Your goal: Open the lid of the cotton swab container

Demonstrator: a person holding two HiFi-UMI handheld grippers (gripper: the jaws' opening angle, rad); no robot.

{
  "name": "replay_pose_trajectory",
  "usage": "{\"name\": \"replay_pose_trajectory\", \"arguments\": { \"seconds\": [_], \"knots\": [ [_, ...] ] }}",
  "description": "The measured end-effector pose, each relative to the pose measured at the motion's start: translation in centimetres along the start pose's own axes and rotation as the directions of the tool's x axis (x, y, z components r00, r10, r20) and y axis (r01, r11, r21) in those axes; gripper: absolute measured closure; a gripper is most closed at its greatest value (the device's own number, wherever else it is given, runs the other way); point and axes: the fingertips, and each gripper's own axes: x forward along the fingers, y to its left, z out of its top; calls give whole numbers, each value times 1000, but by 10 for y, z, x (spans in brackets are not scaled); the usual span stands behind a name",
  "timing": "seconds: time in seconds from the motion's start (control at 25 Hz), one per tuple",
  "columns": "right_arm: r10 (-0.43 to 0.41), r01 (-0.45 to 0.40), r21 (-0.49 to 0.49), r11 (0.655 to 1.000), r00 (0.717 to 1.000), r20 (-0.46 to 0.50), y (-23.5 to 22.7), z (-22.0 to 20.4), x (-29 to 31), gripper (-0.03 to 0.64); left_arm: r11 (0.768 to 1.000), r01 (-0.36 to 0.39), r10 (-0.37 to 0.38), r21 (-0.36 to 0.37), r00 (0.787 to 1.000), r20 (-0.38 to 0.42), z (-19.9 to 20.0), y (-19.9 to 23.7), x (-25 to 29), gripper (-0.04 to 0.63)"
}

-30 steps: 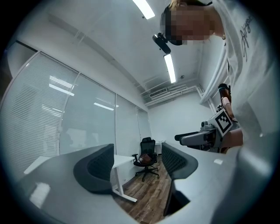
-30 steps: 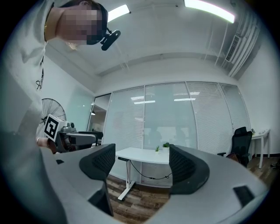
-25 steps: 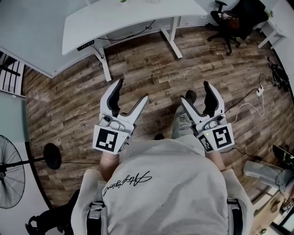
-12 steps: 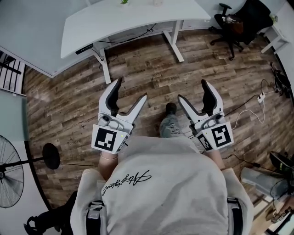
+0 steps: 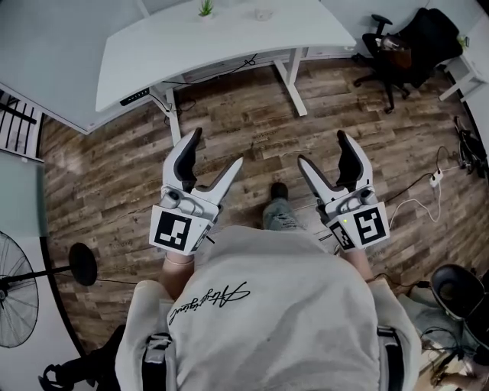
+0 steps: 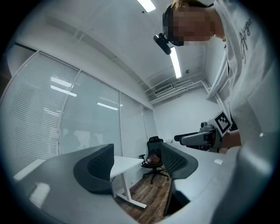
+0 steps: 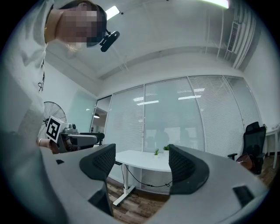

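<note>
Both grippers are held in front of the person's body, above the wood floor, with nothing in them. In the head view my left gripper (image 5: 215, 150) is open, and my right gripper (image 5: 323, 150) is open too. A white desk (image 5: 229, 46) stands ahead of them. At its far edge are a small green plant (image 5: 205, 8) and a small clear object (image 5: 262, 14) that is too small to identify. The left gripper view shows open jaws (image 6: 135, 164) framing the desk (image 6: 124, 162). In the right gripper view the gripper (image 7: 142, 164) is open before the desk (image 7: 144, 158) and plant (image 7: 156, 152).
A black office chair (image 5: 401, 46) stands right of the desk, and another desk corner (image 5: 466, 72) lies at the far right. Cables and a power strip (image 5: 437, 177) lie on the floor on the right. A standing fan (image 5: 19, 294) is at the left. The person's foot (image 5: 279, 191) is between the grippers.
The person has stepped forward, so the desk now shows more fully at the top of the head view. Both grippers stay open and level.
</note>
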Motion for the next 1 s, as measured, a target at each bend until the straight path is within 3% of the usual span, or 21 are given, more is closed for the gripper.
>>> {"name": "replay_pose_trajectory", "arguments": {
  "seconds": [1.0],
  "knots": [
    [82,-82,57,995,997,12,-169,-15,131,272,998,-62,62,-11,998,-22,-28,70,188,268]
  ]
}}
